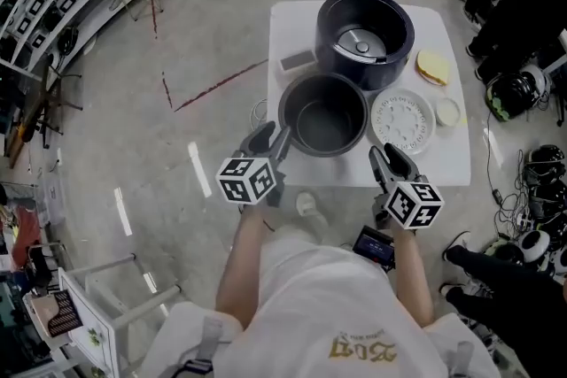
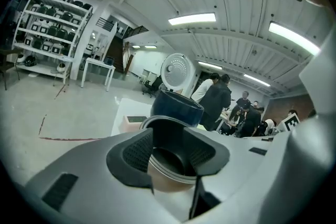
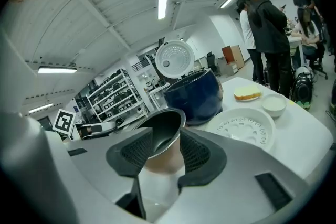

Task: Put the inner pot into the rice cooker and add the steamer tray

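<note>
Inner pot [image 1: 323, 115] on white table [image 1: 450, 160] before rice cooker [image 1: 365, 29], steamer tray [image 1: 403, 121] alongside, left gripper [image 1: 270, 137] and right gripper [image 1: 388, 155] flanking pot, both jaw pairs apart, nothing gripped.

On the table [image 1: 443, 164], the inner pot [image 1: 323, 115] stands before the rice cooker [image 1: 365, 29], steamer tray [image 1: 402, 121] to its right

Three cameras on one dark round metal inner pot [image 1: 323, 115]
Head view looks steeply down from above it; both gripper views face it from low and close, sharing the navy round rice cooker [image 2: 176, 107] behind it.
</note>
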`<state>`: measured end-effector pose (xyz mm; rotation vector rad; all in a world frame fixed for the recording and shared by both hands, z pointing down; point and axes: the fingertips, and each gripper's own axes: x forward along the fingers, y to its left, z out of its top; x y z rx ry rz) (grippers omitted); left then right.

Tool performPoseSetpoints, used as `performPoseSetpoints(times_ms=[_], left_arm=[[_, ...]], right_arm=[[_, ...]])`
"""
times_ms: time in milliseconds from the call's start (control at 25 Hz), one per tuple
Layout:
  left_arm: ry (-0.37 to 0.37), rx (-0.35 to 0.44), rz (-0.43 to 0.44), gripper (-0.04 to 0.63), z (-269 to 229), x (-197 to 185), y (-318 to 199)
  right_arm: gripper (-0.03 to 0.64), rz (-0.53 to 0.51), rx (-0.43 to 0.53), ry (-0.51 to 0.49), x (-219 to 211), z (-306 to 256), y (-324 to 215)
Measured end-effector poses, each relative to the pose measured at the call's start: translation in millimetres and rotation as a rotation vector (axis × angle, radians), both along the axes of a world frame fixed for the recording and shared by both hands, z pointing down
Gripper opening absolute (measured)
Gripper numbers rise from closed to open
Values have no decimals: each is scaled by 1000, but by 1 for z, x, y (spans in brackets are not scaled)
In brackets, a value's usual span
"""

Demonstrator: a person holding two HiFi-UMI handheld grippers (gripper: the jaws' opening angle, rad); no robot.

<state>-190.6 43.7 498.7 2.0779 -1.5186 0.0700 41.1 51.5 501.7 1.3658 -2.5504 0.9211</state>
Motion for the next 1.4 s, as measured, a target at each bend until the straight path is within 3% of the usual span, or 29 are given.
performPoseSetpoints(times_ms=[360,1120,1400], left_arm=[[11,-75,59,186,36,-31,-53],[59,-156,166,186,73,-12,-75],[85,-188,187,126,78,-5,-74]], right_arm=[[175,77,-72,27,-24,32,-42],[173,151,-152,80,-32,68,-60],[132,166,-141,53,-35,70,-60]])
